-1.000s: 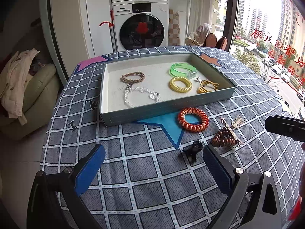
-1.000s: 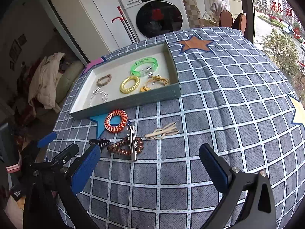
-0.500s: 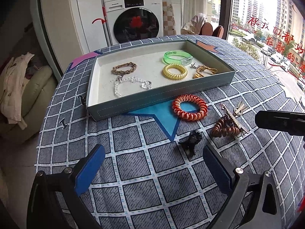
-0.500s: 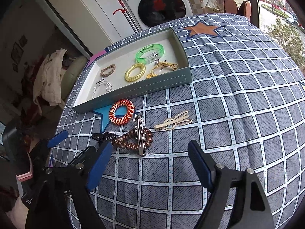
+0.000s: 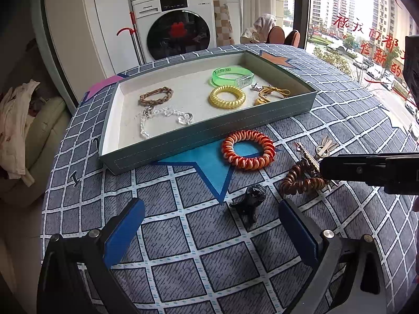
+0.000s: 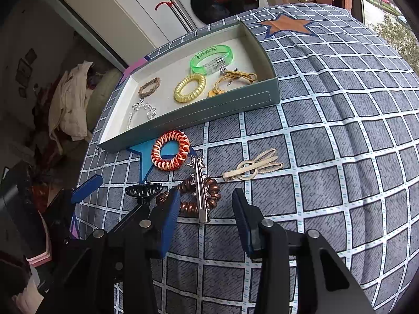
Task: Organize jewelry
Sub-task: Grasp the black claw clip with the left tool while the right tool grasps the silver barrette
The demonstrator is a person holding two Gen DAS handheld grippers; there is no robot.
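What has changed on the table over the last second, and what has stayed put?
The right gripper has come down toward the brown coil hair tie with the silver clip across it, its jaws just closing partway, nothing gripped yet. The left gripper stays open near the black claw clip. The tray and its jewelry have not moved.

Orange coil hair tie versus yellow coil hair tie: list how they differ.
The orange coil hair tie lies on the checked cloth outside the tray; the yellow coil hair tie lies inside it. The orange one is streaked with white; the yellow one is plain. Both are spiral rings lying flat.
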